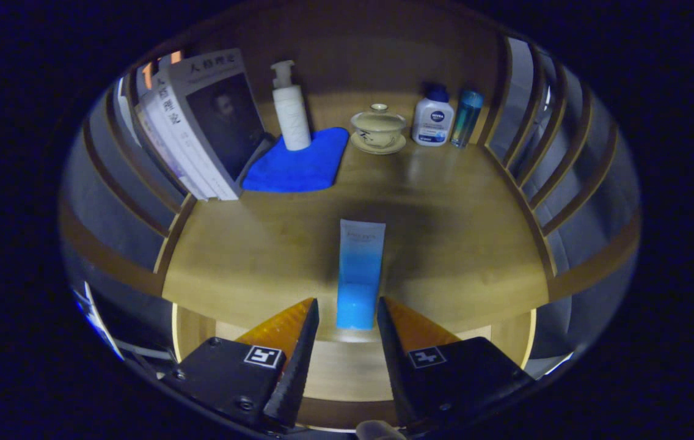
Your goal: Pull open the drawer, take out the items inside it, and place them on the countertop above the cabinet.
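Note:
A blue and white tube (359, 269) lies on the wooden countertop (457, 244), its blue cap end at the front edge and its white end pointing toward the back. My gripper (347, 302) is open, with the cap end between its fingertips. There is a narrow gap beside the left finger (298, 342), while the right finger (396, 336) sits right against the tube. Below the countertop's front edge I see the pale wood of the drawer (347, 366).
At the back of the countertop stand leaning books (206, 122), a white pump bottle (291, 110) on a blue cloth (298, 162), a lidded tea bowl on a saucer (378, 128), a white lotion bottle (433, 119) and a teal bottle (467, 116). Slatted sides rise left and right.

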The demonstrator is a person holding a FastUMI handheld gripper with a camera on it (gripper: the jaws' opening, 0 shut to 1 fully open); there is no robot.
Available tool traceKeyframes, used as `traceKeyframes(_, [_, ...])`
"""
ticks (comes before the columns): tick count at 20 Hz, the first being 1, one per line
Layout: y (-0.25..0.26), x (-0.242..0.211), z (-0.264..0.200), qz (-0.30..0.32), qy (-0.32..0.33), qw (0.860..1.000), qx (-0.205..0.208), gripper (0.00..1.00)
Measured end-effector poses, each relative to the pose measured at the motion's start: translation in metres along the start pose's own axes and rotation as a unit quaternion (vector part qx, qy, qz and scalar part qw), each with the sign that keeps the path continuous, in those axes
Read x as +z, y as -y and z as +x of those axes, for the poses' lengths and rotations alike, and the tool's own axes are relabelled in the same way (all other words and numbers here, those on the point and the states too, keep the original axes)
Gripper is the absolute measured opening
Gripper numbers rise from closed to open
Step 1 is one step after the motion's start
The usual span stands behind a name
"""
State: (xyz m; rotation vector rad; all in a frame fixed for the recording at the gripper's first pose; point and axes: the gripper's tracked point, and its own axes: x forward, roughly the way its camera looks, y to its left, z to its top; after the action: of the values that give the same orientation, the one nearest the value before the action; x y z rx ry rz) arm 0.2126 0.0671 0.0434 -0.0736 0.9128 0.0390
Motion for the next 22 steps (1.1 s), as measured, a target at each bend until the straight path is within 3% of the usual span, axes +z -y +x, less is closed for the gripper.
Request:
traceKeyframes(8, [-0.003,-0.044,-0.047,0.016,0.084,0.996,0.023,0.66])
traceKeyframes(11, [-0.008,-0.070,-0.064,0.007,0.124,0.991,0.040,0.87])
traceKeyframes(12, [-0.008,-0.080,-0.069,-0.001,0.141,0.989,0.044,0.87])
traceKeyframes(14, [-0.014,-0.094,-0.082,-0.020,0.195,0.979,0.055,0.87])
traceKeyframes(18, [-0.010,-0.130,-0.112,-0.038,0.314,0.948,0.037,0.87])
traceKeyframes(20, [-0.009,-0.150,-0.124,-0.024,0.368,0.929,0.037,0.99])
traceKeyframes(22, [-0.006,-0.177,-0.119,-0.019,0.398,0.917,0.037,1.00])
